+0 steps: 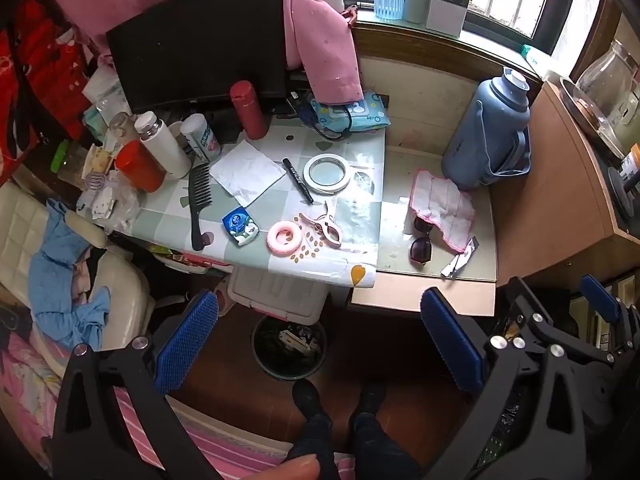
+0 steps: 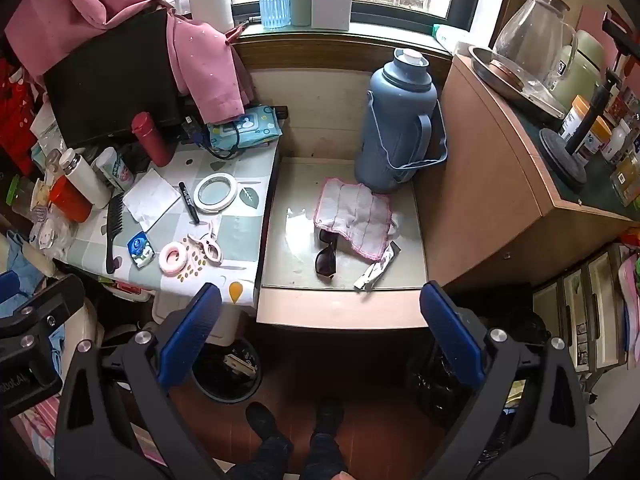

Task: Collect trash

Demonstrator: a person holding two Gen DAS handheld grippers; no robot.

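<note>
Start of collection, by the look of it: nothing picked up yet, both grippers empty above the floor in front of the desk.

Left gripper (image 1: 320, 344): jaws fully apart, nothing between the pads, pointing steeply down and forward. Right gripper (image 2: 320, 332): same, wide apart, empty, steep downward tilt. Held side by side; right one visible at the edge of the left view, left one at the edge of the right view. Person's feet (image 2: 296, 420) on the floor directly below.

Likely trash:
- crumpled wrapper (image 2: 376, 270) near the front edge of the lower desk (image 2: 340, 312), just beside the sunglasses (image 2: 326, 258), touching or nearly touching the pink-edged cloth (image 2: 354, 220)
- white paper (image 1: 248, 172) flat on the tablecloth, between comb (image 1: 200, 204) and marker (image 1: 298, 180)

Bin (image 1: 289, 346) on the floor under the table edge, open, some scraps already inside.

Next move, as a guess: right gripper down to the wrapper, closest to it. Needs a low approach with pads either side of the foil, clear of the sunglasses and cloth. Wrapper thin and light, so likely to slide or fold rather than seat; pinch across the crumpled bulk. Then carry left and down to the bin.

Paper harder: flat on the surface, needs an edge lifted or a scrunch first.
</note>
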